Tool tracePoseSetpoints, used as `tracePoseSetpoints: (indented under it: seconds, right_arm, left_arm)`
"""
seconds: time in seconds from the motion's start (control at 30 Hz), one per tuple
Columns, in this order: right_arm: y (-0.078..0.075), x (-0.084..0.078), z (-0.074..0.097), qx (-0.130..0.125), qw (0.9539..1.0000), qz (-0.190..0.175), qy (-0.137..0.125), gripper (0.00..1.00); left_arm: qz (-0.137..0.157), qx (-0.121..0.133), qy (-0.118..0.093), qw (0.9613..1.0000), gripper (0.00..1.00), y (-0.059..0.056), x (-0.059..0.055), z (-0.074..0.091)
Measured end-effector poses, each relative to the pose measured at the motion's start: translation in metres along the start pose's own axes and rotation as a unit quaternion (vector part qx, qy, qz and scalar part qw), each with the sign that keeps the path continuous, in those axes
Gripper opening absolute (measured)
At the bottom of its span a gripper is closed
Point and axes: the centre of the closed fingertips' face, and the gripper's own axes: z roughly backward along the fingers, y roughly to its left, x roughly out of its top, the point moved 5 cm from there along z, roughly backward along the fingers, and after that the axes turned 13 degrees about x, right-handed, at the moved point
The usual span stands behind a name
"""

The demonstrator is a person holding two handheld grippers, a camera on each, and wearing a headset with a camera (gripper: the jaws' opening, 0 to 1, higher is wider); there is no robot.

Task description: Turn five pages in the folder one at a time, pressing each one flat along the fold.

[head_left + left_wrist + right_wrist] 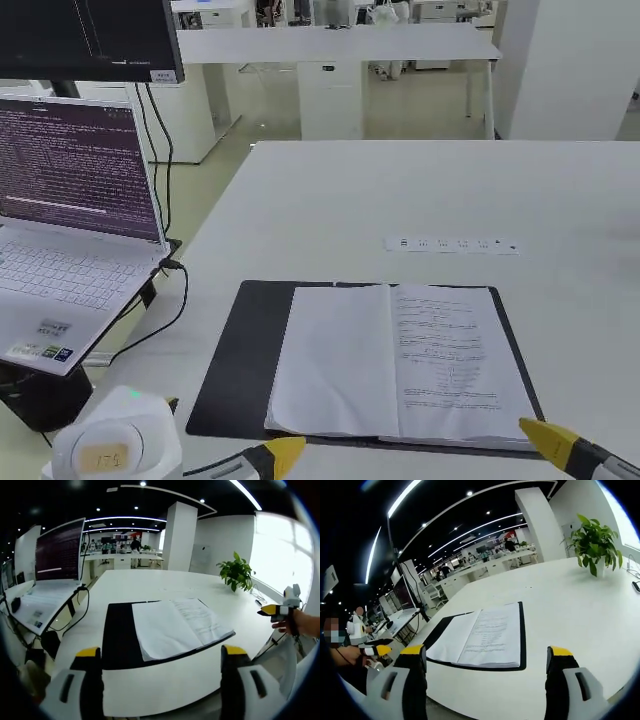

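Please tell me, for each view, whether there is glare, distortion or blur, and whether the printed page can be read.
Head view: even light, straight lines; the printed page in the folder is sharp, but its text is too small to read. Left gripper view: fisheye bends the table; the window is blown out white. Right gripper view: the ceiling lights curve strongly; the plant is clear.

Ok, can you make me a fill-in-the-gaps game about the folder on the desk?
1. The folder lies ___ on the white table.
2. In the head view, the laptop stands to the ___ of the folder.
3. The left gripper and the right gripper both have tips coloured ___.
4. In the head view, the printed page is on the folder's ___ side.

Missing words: open, left, yellow, right.
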Motion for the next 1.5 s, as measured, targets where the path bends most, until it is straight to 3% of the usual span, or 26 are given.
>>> tracePoseSetpoints:
  seconds: [0.17, 0.27, 0.53, 0.73, 1.0, 1.5]
  right_arm:
    - [-0.001, -0.004, 0.001, 0.001, 1.0000, -0.001, 0.003, 1.00]
    - [-0.002, -0.009, 0.003, 0.000, 1.0000, -0.003, 0.005, 1.00]
    - [-0.008, -0.016, 0.006, -0.003, 0.9999, -0.013, 0.006, 0.98]
    - [-0.012, -0.019, 0.008, -0.005, 0.9998, -0.021, 0.004, 0.97]
    - [-0.017, -0.021, 0.012, -0.010, 0.9994, -0.032, -0.002, 0.96]
    - [-0.021, -0.022, 0.011, -0.010, 0.9991, -0.042, -0.002, 0.94]
  left_arm:
    - [-0.003, -0.006, 0.001, 1.0000, 0.99, -0.006, 0.002, -0.006]
    - [-0.012, -0.012, 0.012, 0.9998, 0.96, -0.011, -0.004, -0.015]
    - [-0.030, -0.041, 0.026, 0.9983, 0.94, -0.036, -0.009, -0.036]
    - [-0.058, -0.077, 0.029, 0.9949, 0.90, -0.072, -0.007, -0.060]
    - [-0.101, -0.117, 0.039, 0.9872, 0.84, -0.120, -0.010, -0.099]
    - [-0.135, -0.156, 0.044, 0.9776, 0.79, -0.193, -0.021, -0.145]
